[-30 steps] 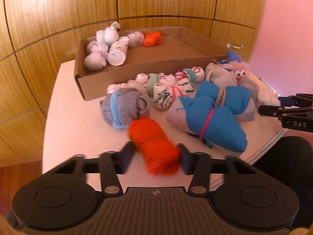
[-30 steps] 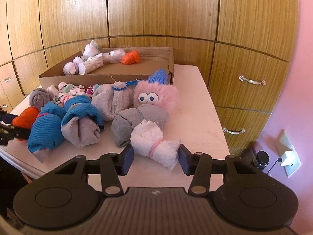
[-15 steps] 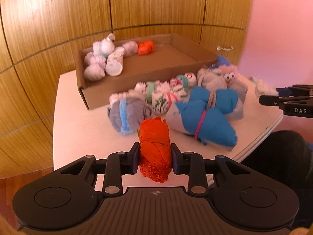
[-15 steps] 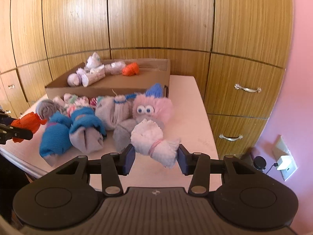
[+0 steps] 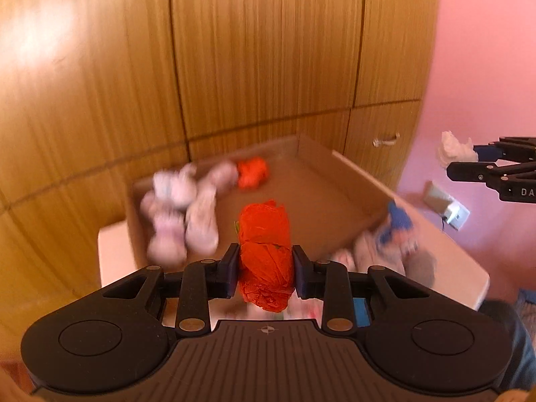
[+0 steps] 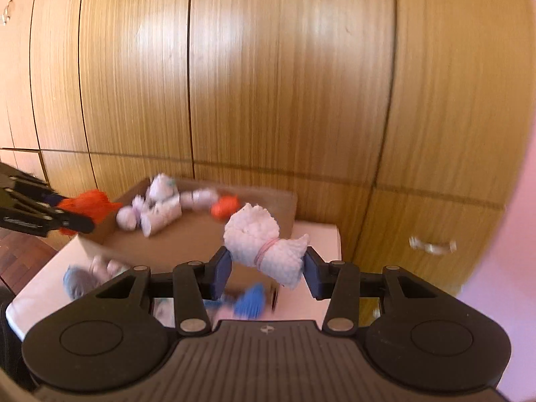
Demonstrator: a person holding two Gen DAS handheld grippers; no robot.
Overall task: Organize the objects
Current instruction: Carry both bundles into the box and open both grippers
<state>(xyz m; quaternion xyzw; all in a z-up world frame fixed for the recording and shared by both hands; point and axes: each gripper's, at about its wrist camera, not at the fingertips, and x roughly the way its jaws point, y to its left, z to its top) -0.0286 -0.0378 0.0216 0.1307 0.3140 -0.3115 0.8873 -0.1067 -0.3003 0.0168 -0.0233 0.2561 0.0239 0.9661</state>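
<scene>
My left gripper (image 5: 266, 273) is shut on an orange sock roll (image 5: 264, 254) and holds it in the air above the near part of the cardboard box (image 5: 345, 181). My right gripper (image 6: 266, 269) is shut on a white fluffy sock roll (image 6: 264, 244) tied with a pink band, lifted above the table in front of the box (image 6: 288, 201). Each gripper shows in the other's view: the right one (image 5: 469, 159) at the far right, the left one (image 6: 72, 216) at the far left. Inside the box lie several pale sock rolls (image 5: 181, 214) and another orange roll (image 5: 253, 172).
More sock bundles, one with a blue tip (image 5: 397, 221), lie on the pale table (image 5: 462, 258) in front of the box. Wooden cupboard doors (image 6: 268, 67) stand behind. A pink wall with a socket (image 5: 449, 206) is at the right. The background is blurred.
Both grippers have risen off the table with their sock rolls and moved toward the box. The sock pile on the table has dropped low in both views.
</scene>
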